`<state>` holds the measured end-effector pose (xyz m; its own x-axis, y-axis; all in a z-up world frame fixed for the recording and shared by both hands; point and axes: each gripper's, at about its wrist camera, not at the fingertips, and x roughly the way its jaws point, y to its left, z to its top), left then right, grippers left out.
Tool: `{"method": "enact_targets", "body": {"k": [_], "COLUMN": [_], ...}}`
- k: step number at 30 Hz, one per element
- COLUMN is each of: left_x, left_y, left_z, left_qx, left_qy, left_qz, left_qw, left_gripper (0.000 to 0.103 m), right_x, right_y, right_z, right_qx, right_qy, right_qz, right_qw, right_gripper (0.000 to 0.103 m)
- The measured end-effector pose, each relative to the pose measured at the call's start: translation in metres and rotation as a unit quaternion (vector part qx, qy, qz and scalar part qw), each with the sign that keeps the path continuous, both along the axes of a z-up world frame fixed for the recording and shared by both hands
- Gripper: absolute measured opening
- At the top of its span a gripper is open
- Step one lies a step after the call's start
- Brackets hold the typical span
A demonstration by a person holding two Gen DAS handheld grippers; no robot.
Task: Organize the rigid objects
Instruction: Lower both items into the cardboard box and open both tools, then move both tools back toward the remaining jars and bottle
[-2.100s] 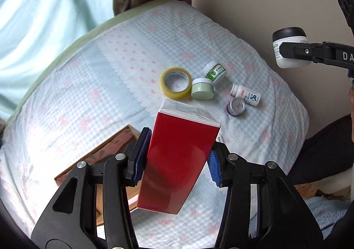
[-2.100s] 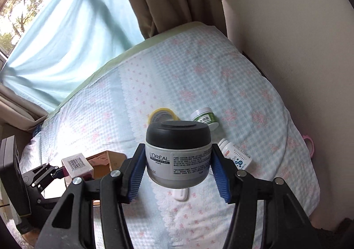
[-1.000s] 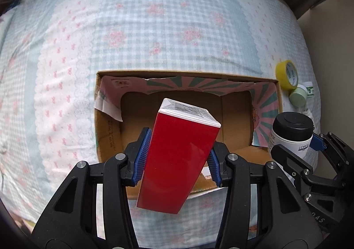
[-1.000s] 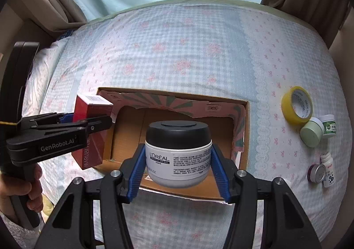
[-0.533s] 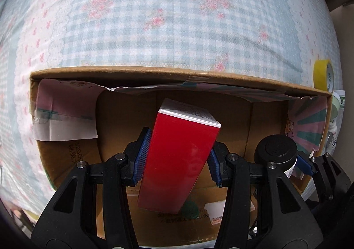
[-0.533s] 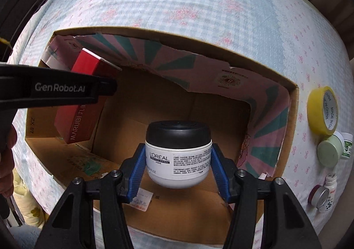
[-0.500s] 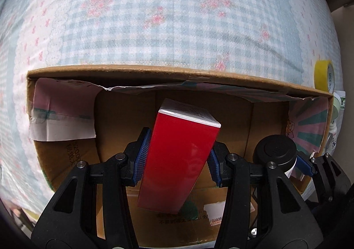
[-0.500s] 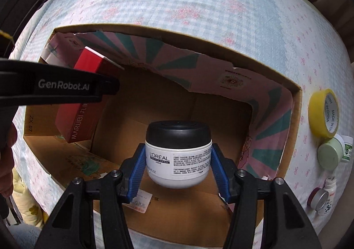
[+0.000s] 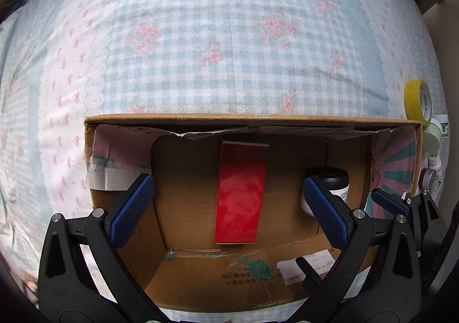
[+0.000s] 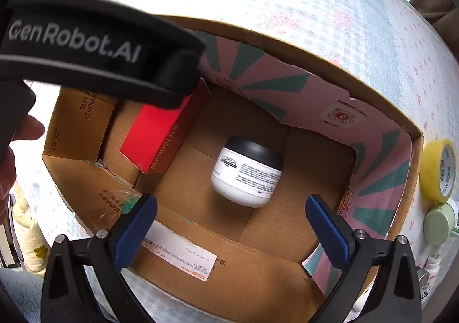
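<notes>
An open cardboard box (image 9: 252, 119) (image 10: 413, 133) sits on the bed. A red carton (image 9: 241, 193) (image 10: 160, 133) lies free inside it, below my left gripper (image 9: 229, 208), whose jaws are opening wide with no pad touching the carton. A white jar with a black lid (image 10: 248, 172) (image 9: 335, 182) lies tilted on the box floor under my right gripper (image 10: 231, 225); its jaws are opening too, clear of the jar. The left gripper's black body (image 10: 94, 50) crosses the upper left of the right wrist view.
A yellow tape roll (image 9: 417, 102) (image 10: 437, 169), a pale green jar (image 10: 439, 224), a small white bottle (image 9: 434, 162) and a small tin (image 9: 427, 178) lie on the checked bedcover (image 9: 215, 36) right of the box. A hand (image 10: 11, 150) shows at left.
Both grippers have opened and let go: the red carton and the jar have dropped from the jaws onto the box floor. Both hands sank toward the box earlier.
</notes>
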<state>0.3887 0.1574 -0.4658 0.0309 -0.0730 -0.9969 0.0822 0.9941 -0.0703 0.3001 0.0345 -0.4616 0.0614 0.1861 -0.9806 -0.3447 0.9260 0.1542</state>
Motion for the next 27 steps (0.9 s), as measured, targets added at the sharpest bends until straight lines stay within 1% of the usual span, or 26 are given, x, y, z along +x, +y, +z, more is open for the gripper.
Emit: {"method": "enact_targets", "body": {"k": [6,7,8,11,12,15,19,21,23,27], "left_x": [0.006,0.005,0.003,-0.002,-0.004,-0.012,-0.028,-0.039,-0.052,-0.085], "left_y": [0.005,0.006,0.01,0.015,0.016,0.021,0.029,0.033,0.039,0.054], "left_z": [0.017,0.022,0.035,0.055,0.062,0.081,0.114,0.134,0.156,0.202], "left_qx": [0.005,0.006,0.006,0.011,0.013,0.009,0.004,0.007,0.013,0.005], "left_qy": [-0.01,-0.013,-0.018,-0.034,-0.04,-0.057,-0.081,-0.092,-0.104,-0.134], "left_qz": [0.002,0.0,-0.003,-0.009,-0.009,-0.004,0.003,0.005,0.009,0.021], "left_qw": [0.9999,0.9999,0.9998,0.9993,0.9991,0.9983,0.9967,0.9958,0.9944,0.9908], "left_gripper": [0.103,0.103,0.103,0.103,0.103,0.103,0.103,0.103,0.103,0.103], "right_x": [-0.006,-0.009,-0.009,-0.015,-0.009,-0.013,-0.02,-0.028,-0.038,-0.061], "right_y": [-0.005,-0.004,-0.004,-0.005,-0.007,-0.008,-0.002,0.001,0.002,0.003], "right_z": [0.017,0.021,0.025,0.04,0.046,0.064,0.094,0.113,0.134,0.171], "right_qx": [-0.005,-0.006,-0.006,-0.01,-0.011,-0.008,-0.015,-0.005,0.002,0.013], "right_qy": [-0.009,-0.012,-0.014,-0.026,-0.028,-0.037,-0.048,-0.052,-0.058,-0.08], "right_qz": [-0.016,-0.017,-0.018,-0.024,-0.028,-0.032,-0.026,-0.024,-0.034,-0.067], "right_qw": [1.0,1.0,1.0,0.999,0.999,0.999,0.998,0.998,0.998,0.994], "right_gripper": [0.103,0.103,0.103,0.103,0.103,0.103,0.103,0.103,0.103,0.103]}}
